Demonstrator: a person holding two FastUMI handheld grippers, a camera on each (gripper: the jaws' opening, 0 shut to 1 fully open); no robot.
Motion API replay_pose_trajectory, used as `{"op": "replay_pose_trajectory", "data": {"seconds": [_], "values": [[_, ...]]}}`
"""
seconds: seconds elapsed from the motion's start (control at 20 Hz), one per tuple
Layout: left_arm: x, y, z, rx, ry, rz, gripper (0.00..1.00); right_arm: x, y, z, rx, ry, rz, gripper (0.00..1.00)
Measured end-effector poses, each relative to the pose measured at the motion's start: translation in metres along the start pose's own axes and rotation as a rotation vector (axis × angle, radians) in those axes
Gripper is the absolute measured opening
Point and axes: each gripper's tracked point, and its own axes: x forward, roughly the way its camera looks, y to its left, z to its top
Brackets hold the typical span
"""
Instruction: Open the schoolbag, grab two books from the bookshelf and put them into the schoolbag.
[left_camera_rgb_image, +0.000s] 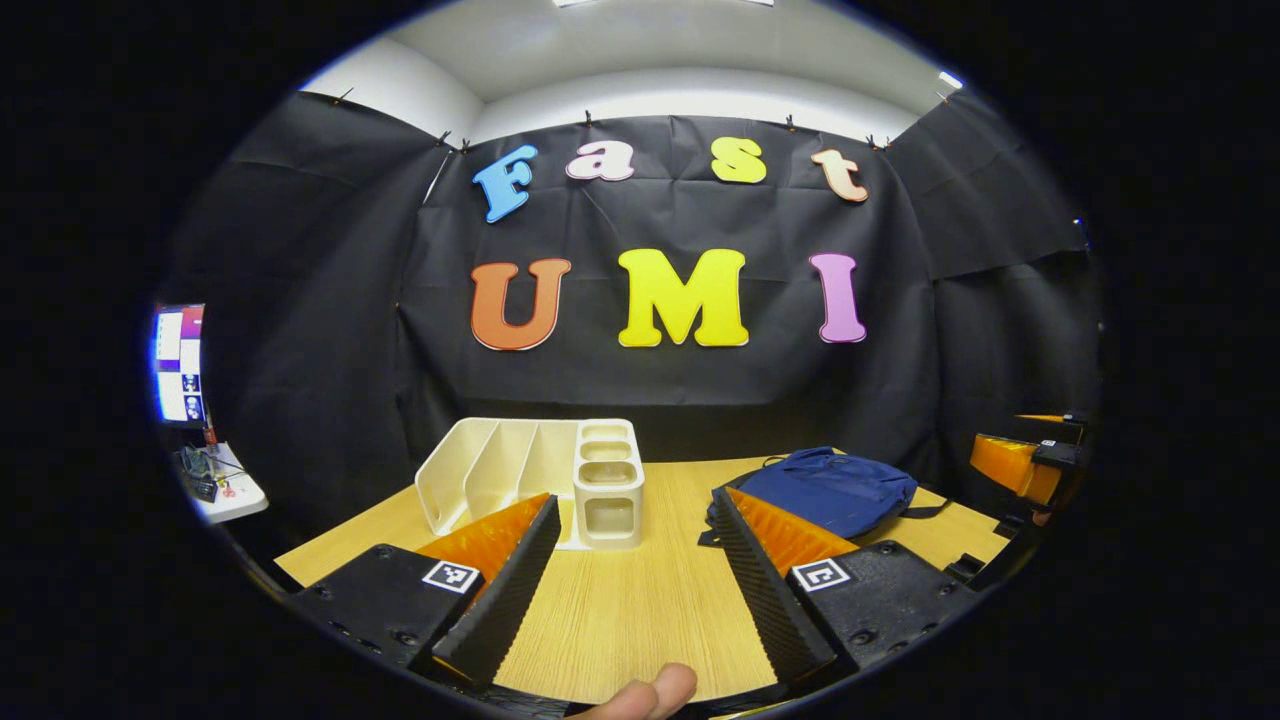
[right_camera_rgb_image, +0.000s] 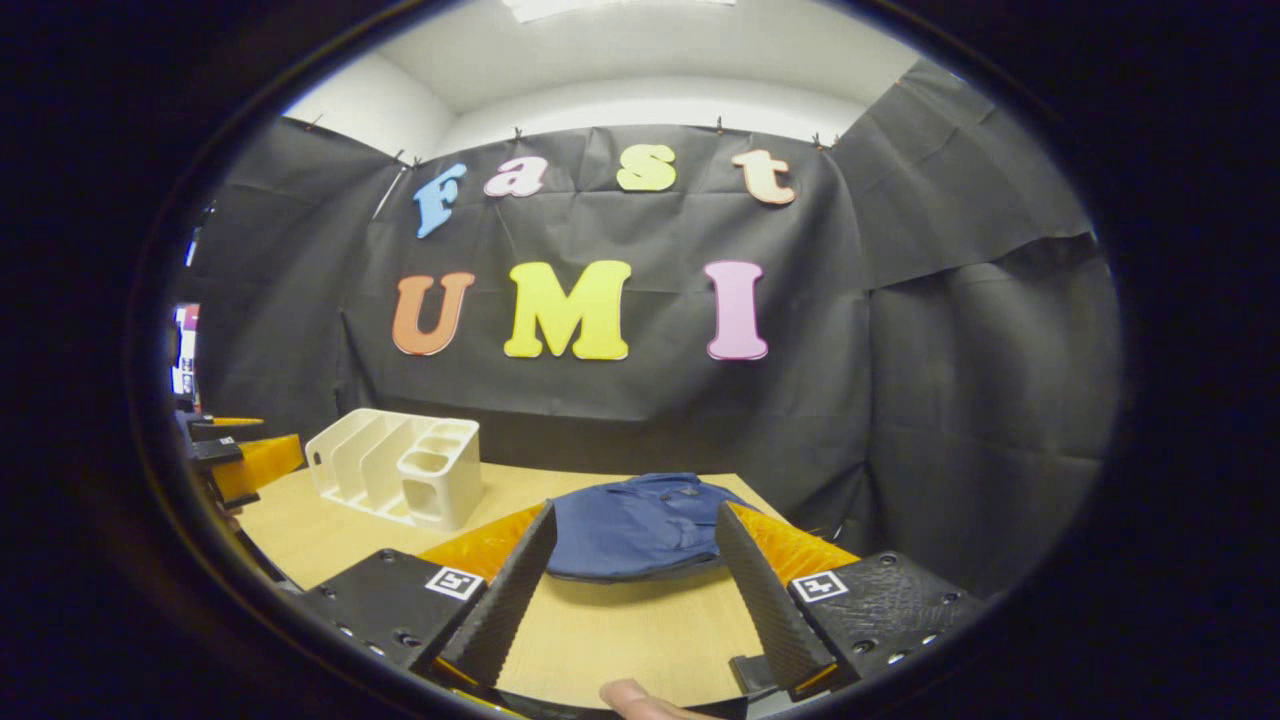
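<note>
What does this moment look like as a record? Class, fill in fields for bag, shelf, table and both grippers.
schoolbag: blue, lying flat on the table, looks closed
bookshelf: white, slots look empty, no books visible
table: light wood
left gripper: open, above the table, holding nothing
right gripper: open, facing the schoolbag, holding nothing

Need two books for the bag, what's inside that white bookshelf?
The bookshelf slots that face the left gripper view look bare, and no books show. Its front cubbies look empty; the right gripper view agrees. Slot floors behind the dividers stay hidden.
</note>
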Motion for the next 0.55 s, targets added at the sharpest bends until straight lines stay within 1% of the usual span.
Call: {"op": "replay_pose_trajectory", "data": {"seconds": [0.1, 0.15, 0.2, 0.25, 0.3, 0.4, 0.55], "values": [[-0.004, 0.0, 0.005, -0.004, -0.014, -0.006, 0.97, -0.002, 0.002, 0.0, 0.0, 0.008, -0.006, 0.95], [-0.005, 0.001, 0.005, -0.006, -0.014, -0.008, 0.97, -0.002, 0.004, 0.003, -0.004, 0.004, -0.007, 0.95], [-0.005, 0.003, 0.005, -0.009, -0.012, -0.009, 0.97, -0.004, 0.006, 0.006, -0.01, -0.003, -0.008, 0.99], [-0.004, 0.003, 0.004, -0.017, -0.009, -0.009, 0.97, -0.005, 0.006, 0.01, -0.017, -0.01, -0.014, 0.96], [-0.004, 0.003, 0.003, -0.025, -0.003, -0.011, 0.97, -0.005, 0.007, 0.012, -0.024, -0.016, -0.018, 0.99], [-0.003, 0.006, 0.002, -0.037, 0.005, -0.012, 0.97, -0.008, 0.011, 0.016, -0.035, -0.029, -0.011, 0.99], [0.001, 0.017, -0.003, -0.048, 0.018, 0.017, 0.97, -0.007, 0.013, 0.017, -0.05, -0.027, -0.009, 0.96]]}}
